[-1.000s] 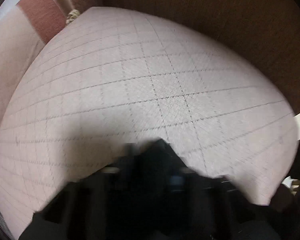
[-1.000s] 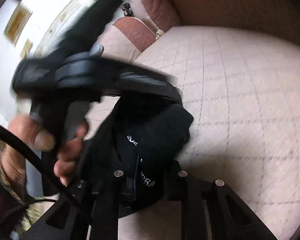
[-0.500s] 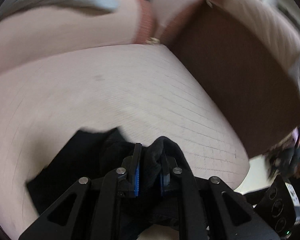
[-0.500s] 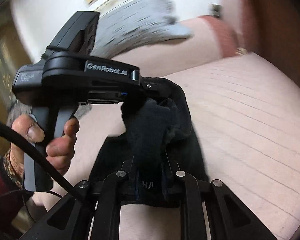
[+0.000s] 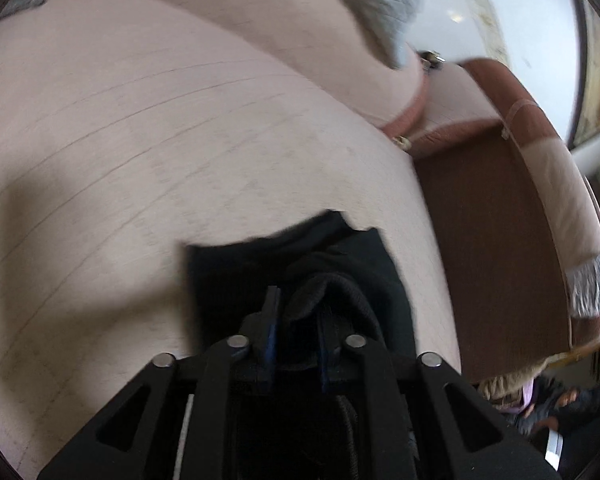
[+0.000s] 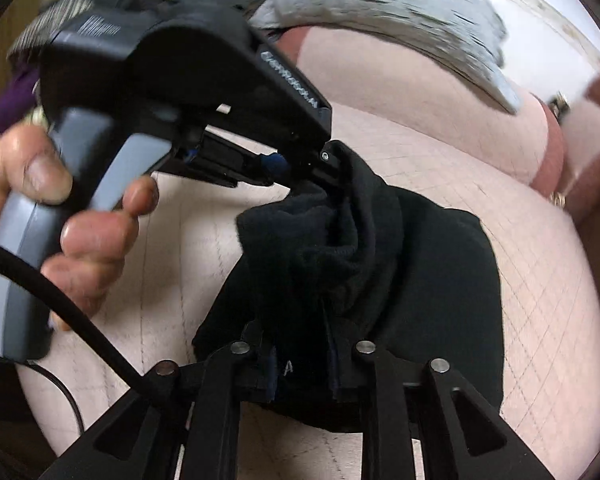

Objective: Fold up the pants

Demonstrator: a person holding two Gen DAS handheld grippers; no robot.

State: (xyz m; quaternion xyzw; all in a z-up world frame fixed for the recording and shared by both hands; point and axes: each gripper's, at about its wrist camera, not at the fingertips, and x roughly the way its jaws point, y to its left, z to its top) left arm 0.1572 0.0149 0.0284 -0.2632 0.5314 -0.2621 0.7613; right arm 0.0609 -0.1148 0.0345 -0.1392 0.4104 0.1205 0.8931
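Note:
The black pants [image 5: 300, 264] hang bunched over a pale pink quilted sofa seat [image 5: 140, 140]. My left gripper [image 5: 296, 320] is shut on a thick fold of the pants' edge. In the right wrist view the left gripper [image 6: 324, 160] comes in from the upper left, held by a hand [image 6: 60, 200], with its tips in the cloth. My right gripper [image 6: 302, 356] is shut on the pants [image 6: 440, 280] lower down, close to the left one. The cloth drapes between and below both grippers; its lower part rests on the seat.
A grey blanket [image 6: 400, 12] lies over the sofa's backrest [image 5: 300, 20]. A brown armrest panel [image 5: 492, 264] stands at the right of the seat. A black cable [image 6: 80, 320] runs from the left handle. The seat [image 6: 540, 280] spreads around the pants.
Both grippers have swung round with the pants still held. The pants have come lower, more of the cloth now spreads on the seat. The backrest and blanket have come into view.

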